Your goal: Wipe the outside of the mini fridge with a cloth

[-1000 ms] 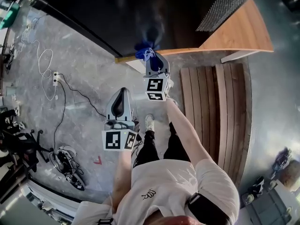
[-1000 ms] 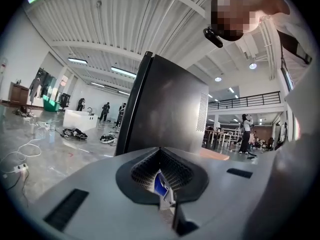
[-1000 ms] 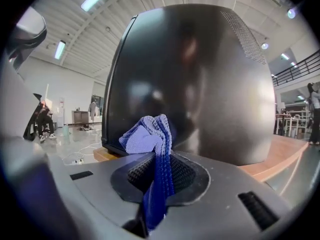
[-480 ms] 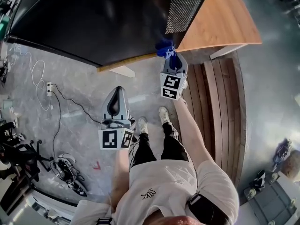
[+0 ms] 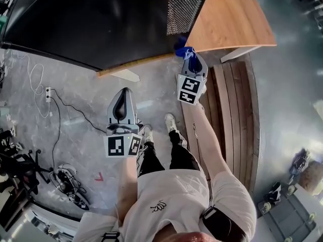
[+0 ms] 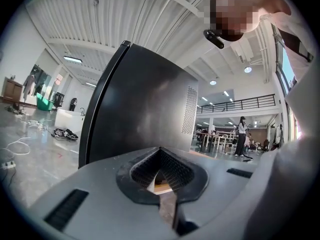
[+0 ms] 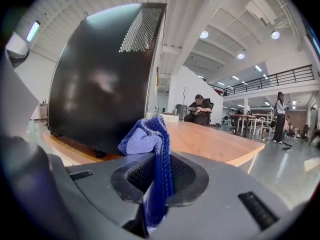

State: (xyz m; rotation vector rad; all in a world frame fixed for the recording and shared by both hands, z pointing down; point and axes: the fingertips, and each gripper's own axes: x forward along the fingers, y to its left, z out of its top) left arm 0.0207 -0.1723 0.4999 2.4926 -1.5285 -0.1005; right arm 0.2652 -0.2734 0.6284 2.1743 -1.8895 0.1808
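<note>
Far left, on the grey floor: a looped white cable and a power strip. Nearer the middle, the left gripper, held over bare floor, well apart from the fridge. Seen in its own view with jaws closed together and nothing caught between them. Beyond it, filling the far left and centre, the black mini fridge, with a perforated vent panel at its right edge; the same dark side wall in the left gripper view. Under the fridge and reaching out to the right, a wooden platform. At the fridge's near right corner, the right gripper, clamped on a blue cloth. In the right gripper view, cloth bunched above the jaws and pinched between them, just in front of the fridge wall; contact with the fridge not discernible. Right of that gripper, wooden slats on the floor.
</note>
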